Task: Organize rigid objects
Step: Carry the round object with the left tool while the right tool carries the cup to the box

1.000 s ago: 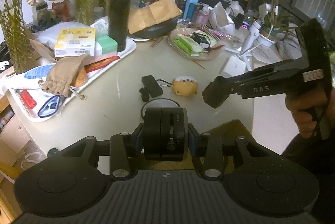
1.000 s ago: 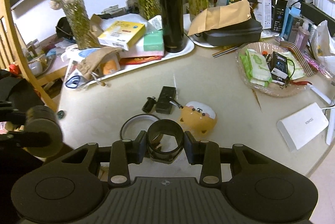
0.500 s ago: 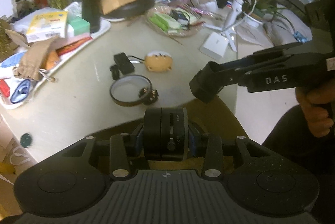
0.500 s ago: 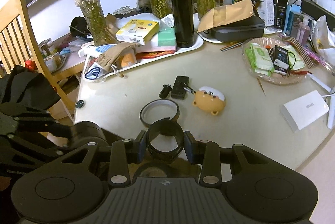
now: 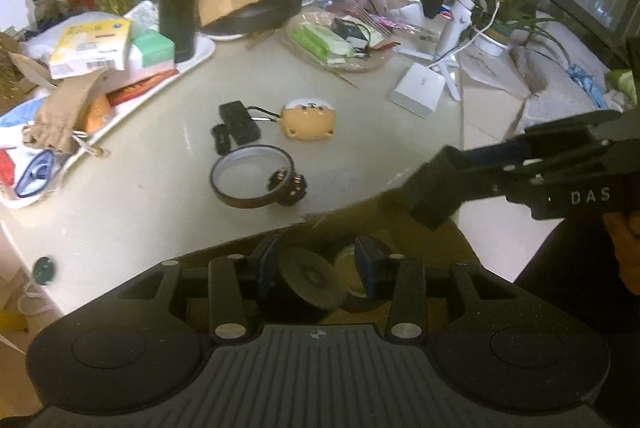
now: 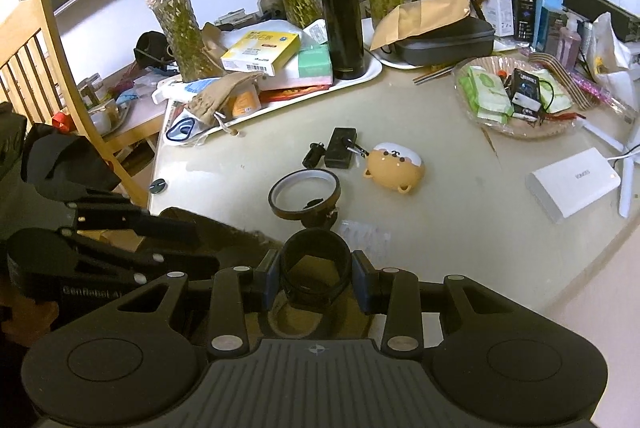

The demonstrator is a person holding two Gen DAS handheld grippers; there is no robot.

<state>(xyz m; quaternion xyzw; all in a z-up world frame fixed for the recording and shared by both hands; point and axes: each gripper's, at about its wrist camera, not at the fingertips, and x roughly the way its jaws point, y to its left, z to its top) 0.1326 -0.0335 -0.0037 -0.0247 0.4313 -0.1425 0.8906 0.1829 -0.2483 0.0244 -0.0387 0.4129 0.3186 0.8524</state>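
- Black disc [image 5: 312, 284], clamped a second ago, now sits tilted and low between the spread pads of the left gripper [image 5: 316, 260]; it seems released.
- Both grippers have drawn back from the table [image 5: 140, 220] to over the near box [image 5: 464, 248], so dropping-in is underway.
- Right gripper [image 6: 316, 268] pinches a ring [image 6: 289, 268] above the box.
- Only the left view shows the loose disc; only the right view shows the gripped ring.

Pale table [image 6: 460, 228], tape ring [image 6: 304, 193], bear-shaped case [image 6: 394, 163], white tray [image 6: 360, 77]
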